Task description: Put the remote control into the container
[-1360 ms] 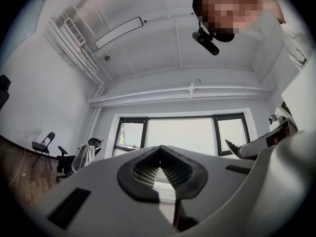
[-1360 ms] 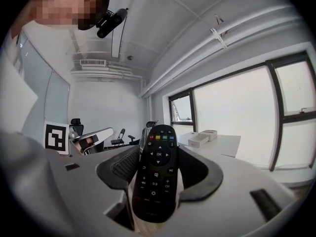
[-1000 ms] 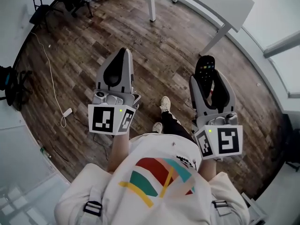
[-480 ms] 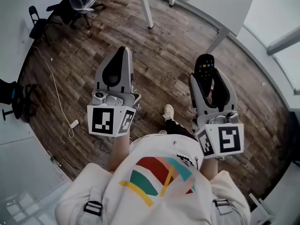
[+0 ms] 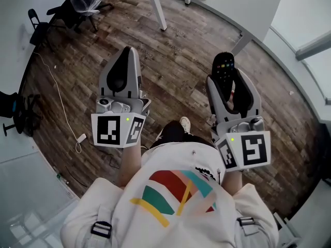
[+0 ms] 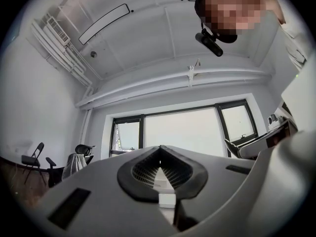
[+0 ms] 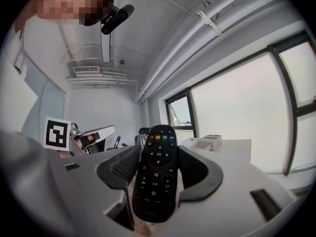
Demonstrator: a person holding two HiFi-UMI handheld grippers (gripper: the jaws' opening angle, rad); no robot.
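Biggest risk: no container is confirmed. The only candidate is a small white boxy thing (image 7: 210,142) on the white table (image 5: 248,1), well ahead of the right gripper (image 5: 228,89) tips. Can't tell whether it's open-topped, or even the target. Go in blind and the drop could land on a lid or the bare tabletop.

Next: losing the black plastic remote control with coloured buttons (image 7: 157,174). It stands lengthwise between the right claw's pads. The jaws are spread wide and clamped on its long sides, button face toward the camera, top end sticking out past the tips. Smooth casing and an edge grip only, so a swing or tilt in transit could let it pivot or slide out onto the brown wood-plank floor (image 5: 176,56) below.

Smaller: the protruding end clips the table edge or a container wall on approach and levers loose.

Minor: the grey left gripper (image 5: 125,58) is pinched closed on nothing, well apart to the right claw's left, so there's no backup catch.
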